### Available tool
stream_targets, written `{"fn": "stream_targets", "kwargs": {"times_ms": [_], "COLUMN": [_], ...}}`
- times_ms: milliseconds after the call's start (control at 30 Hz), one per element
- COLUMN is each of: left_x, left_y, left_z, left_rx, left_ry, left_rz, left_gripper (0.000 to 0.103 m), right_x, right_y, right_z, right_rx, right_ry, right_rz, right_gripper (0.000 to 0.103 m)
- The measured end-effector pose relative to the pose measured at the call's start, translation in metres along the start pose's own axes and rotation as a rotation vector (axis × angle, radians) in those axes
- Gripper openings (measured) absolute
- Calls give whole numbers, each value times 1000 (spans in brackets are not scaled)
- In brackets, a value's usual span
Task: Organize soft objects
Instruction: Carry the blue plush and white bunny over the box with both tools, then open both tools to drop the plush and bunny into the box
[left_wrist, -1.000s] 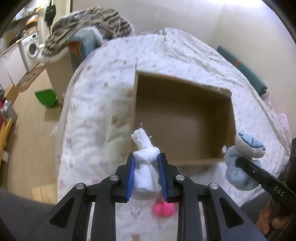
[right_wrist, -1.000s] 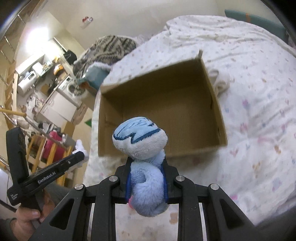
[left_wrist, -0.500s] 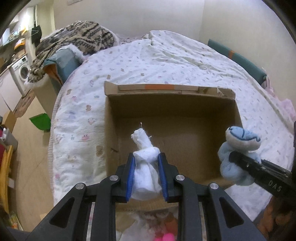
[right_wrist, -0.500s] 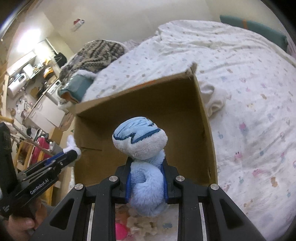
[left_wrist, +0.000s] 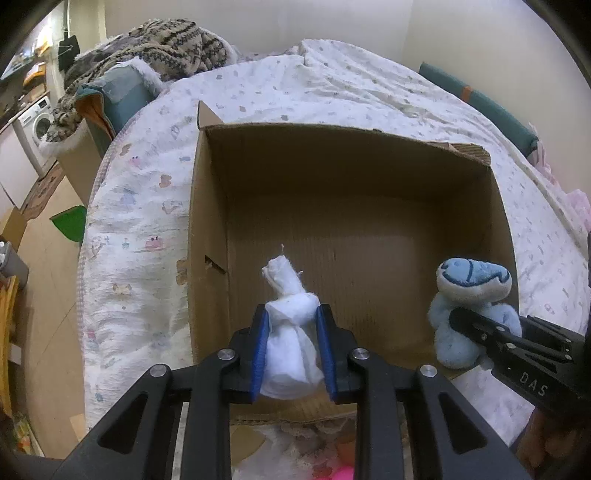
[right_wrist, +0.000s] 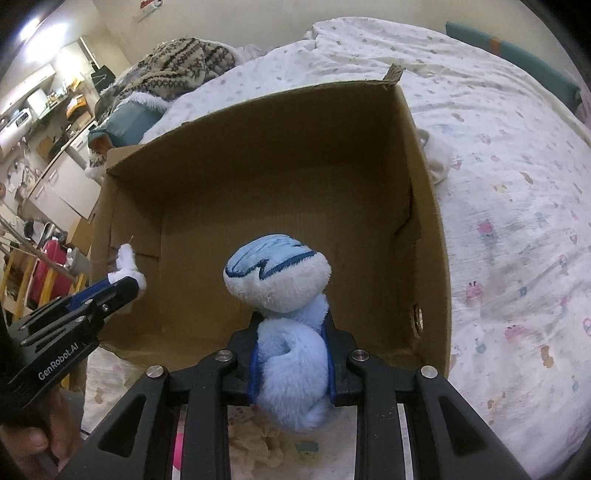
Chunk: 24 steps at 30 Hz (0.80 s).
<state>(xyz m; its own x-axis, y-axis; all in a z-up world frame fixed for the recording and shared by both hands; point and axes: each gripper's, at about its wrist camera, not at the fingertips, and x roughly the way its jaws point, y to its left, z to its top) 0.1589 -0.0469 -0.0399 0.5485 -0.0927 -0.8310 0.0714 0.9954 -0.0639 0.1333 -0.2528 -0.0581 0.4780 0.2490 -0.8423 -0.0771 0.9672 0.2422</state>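
Cardboard box (left_wrist: 207, 229) on the bed was approached with a white cloth bundle (left_wrist: 290, 343) clamped in the left gripper (left_wrist: 291, 354) and a blue plush (right_wrist: 291, 332) in the right gripper (right_wrist: 291, 363), so a release made short of the near rim could have dropped either outside.

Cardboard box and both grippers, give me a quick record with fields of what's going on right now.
surface: bed with printed quilt
container: cardboard box, open top, nothing seen on its floor
left gripper: shut on white cloth bundle, over the box's near edge
right gripper: shut on blue plush toy, over the box's near edge
released yet: no, both items are held between the fingers
elsewhere: patterned blanket at the far end of the bed
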Motion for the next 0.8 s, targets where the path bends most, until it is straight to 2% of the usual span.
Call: {"fn": "stream_targets", "kwargs": {"times_ms": [600,733,800], "left_x": [3,3,3], "left_y": [-3,-4,-4], "left_z": [-4,-4,-4], "left_rx": [13,13,16], "left_ry": [-1,-6,-6], "left_rz": [15,15,19], "left_gripper": [24,25,28], "right_x": [2,1,-1], "right_y": [-5,-6,-7], "right_z": [0,1,2], "right_rx": [27,43,52], "right_ry": [18,10,2], "right_rz": [28,48,55], "right_gripper": [30,34,42]}}
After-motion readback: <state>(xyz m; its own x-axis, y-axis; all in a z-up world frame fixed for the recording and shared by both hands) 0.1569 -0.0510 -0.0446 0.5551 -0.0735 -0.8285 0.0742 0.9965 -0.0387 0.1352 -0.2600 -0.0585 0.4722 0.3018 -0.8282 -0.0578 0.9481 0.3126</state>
